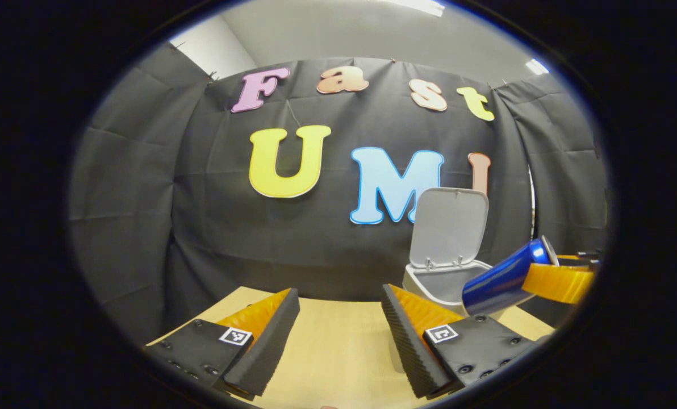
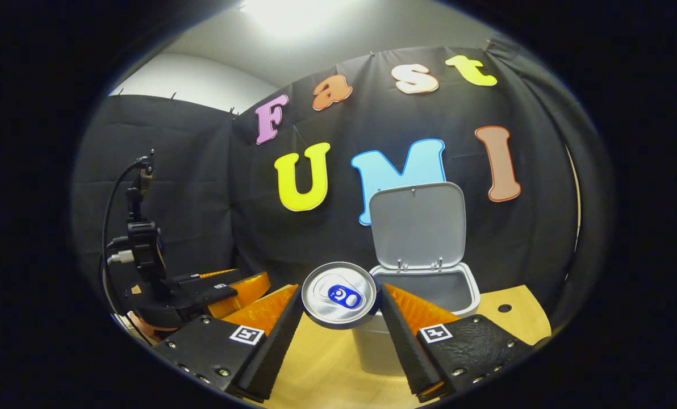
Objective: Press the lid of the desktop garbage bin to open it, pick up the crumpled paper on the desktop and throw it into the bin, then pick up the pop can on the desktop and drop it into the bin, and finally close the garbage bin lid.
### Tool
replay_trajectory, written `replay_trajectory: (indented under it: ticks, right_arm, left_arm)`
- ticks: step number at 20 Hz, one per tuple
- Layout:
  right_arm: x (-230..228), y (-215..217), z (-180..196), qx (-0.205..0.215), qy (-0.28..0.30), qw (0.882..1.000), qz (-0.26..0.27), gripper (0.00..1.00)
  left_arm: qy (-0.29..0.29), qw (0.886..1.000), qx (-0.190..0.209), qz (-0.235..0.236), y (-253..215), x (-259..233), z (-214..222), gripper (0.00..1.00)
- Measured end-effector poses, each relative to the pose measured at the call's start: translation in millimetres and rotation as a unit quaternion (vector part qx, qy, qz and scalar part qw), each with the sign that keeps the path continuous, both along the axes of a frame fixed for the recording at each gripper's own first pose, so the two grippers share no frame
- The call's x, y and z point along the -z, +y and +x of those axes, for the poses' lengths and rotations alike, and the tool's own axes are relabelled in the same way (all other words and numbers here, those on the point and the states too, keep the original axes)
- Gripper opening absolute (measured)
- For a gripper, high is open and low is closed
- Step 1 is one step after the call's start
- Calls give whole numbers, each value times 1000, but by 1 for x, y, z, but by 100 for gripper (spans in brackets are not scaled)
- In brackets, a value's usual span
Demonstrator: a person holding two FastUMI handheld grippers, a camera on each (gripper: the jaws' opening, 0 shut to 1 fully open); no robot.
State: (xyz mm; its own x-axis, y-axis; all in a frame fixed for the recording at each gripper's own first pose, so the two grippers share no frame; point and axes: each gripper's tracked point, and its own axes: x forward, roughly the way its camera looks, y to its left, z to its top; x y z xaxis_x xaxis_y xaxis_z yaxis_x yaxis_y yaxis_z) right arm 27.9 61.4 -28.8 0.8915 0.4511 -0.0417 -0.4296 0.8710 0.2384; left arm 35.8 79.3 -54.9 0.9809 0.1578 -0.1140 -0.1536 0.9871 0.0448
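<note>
**Pop can clamped in right hand-held gripper beside open bin**

Right hand-held gripper (image 2: 338,309): in the right gripper view its two fingers press on opposite sides of the pop can (image 2: 339,295). The finger faces are wedge-shaped with fine ribbing, and each finger base is a flat plate with round screw heads and a small square printed marker. The can points end-on at the camera, showing a circular bright-metal top with a raised rim and a blue pull tab. In the left gripper view the same hand-held gripper (image 1: 560,282) enters from the right edge, and the pop can (image 1: 506,276) appears as a glossy blue cylinder, tilted, its lower end in front of the bin rim.

Left hand-held gripper (image 1: 338,324): jaws spread wide with nothing between them, over the smooth, light wood-grain bench (image 1: 338,352). In the right gripper view this hand-held gripper (image 2: 225,295) sits at the left, with a black mount and cables rising above it.

Garbage bin (image 2: 460,287): a rounded-rectangular body of smooth matte pale plastic, standing on the bench (image 2: 514,321) just behind the can. Its lid (image 2: 418,224) stands upright on two rear hinges; the lid is a flat panel with rounded corners. The bin interior visible is bare grey wall.
</note>
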Motion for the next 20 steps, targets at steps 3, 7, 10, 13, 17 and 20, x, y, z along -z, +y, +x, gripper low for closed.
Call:
replay_trajectory:
  ticks: [3, 7, 10, 13, 17, 20]
  right_arm:
    - [-6, -13, 15, 44, -19, 999, -4, 84]
    - [-2, -31, 41, 93, -21, 995, -26, 84]
    - [12, -43, 56, 116, -1, 992, -41, 84]
    - [21, -54, 66, 136, 11, 989, -52, 84]
    - [37, -64, 77, 155, 25, 985, -72, 84]
    - [48, -64, 84, 155, 47, 984, -76, 84]
  left_arm:
    - [-1, 1000, -4, 4, 2, -1, 0, 95]
    - [-4, 1000, -1, -1, -1, -2, 0, 95]
    - [-7, 1000, 0, 0, -2, -5, -2, 95]
    - [-5, 1000, -3, -1, -1, -4, -2, 95]
    - [-3, 1000, -4, 0, -2, -3, -2, 95]
    - [-5, 1000, -2, 0, -6, -6, -2, 95]
